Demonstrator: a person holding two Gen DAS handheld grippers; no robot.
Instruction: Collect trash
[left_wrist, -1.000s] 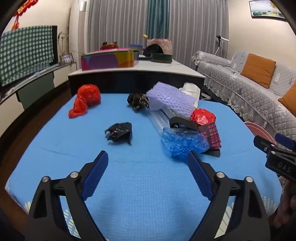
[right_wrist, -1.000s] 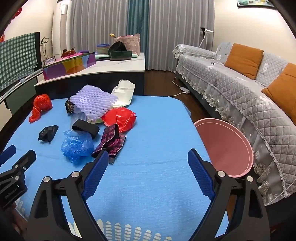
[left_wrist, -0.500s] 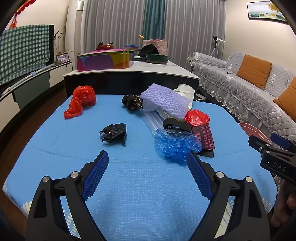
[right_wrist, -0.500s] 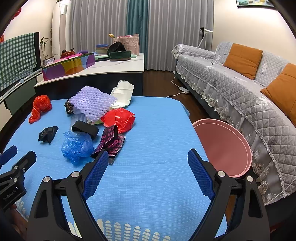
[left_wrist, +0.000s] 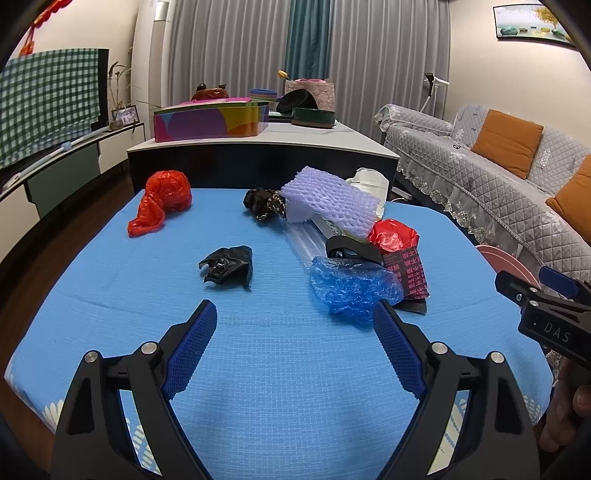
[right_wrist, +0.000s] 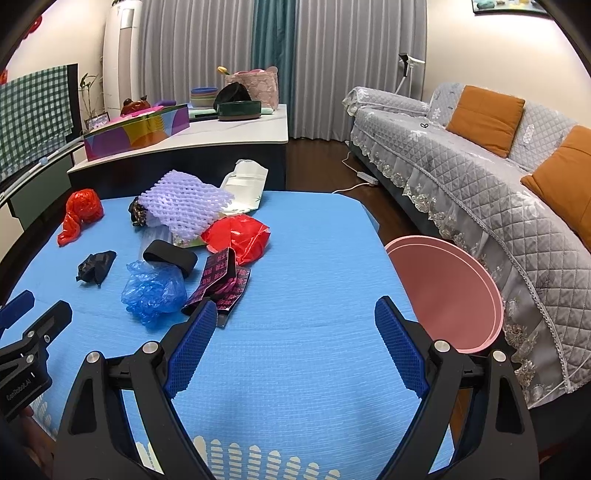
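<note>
- Trash lies scattered on the blue table cover (left_wrist: 280, 369), mostly toward its far edge and right half.
- Crumpled blue bag (left_wrist: 352, 286) lies closest to the near edge, touching a black strap (left_wrist: 351, 249) and a dark wrapper with pink print (left_wrist: 408, 271).
- Behind these: red bag (left_wrist: 393, 234), then lilac foam net (left_wrist: 328, 201) leaning over a white pouch (left_wrist: 369, 181) at the far edge.
- Small black bag (left_wrist: 227, 264) sits alone mid-table; a dark patterned scrap (left_wrist: 264, 203) lies beside the foam net.
- Second red bag (left_wrist: 160, 203) lies near the far left corner, well apart from the rest.
- Pink bin (right_wrist: 443, 291) stands just off the right edge, beside the grey sofa (right_wrist: 480, 177).
- Left gripper (left_wrist: 293, 343) hangs over the near part of the cover, jaws spread wide, nothing between them.
- Right gripper (right_wrist: 293, 343) likewise: jaws wide apart, empty, over the near right part of the cover.
</note>
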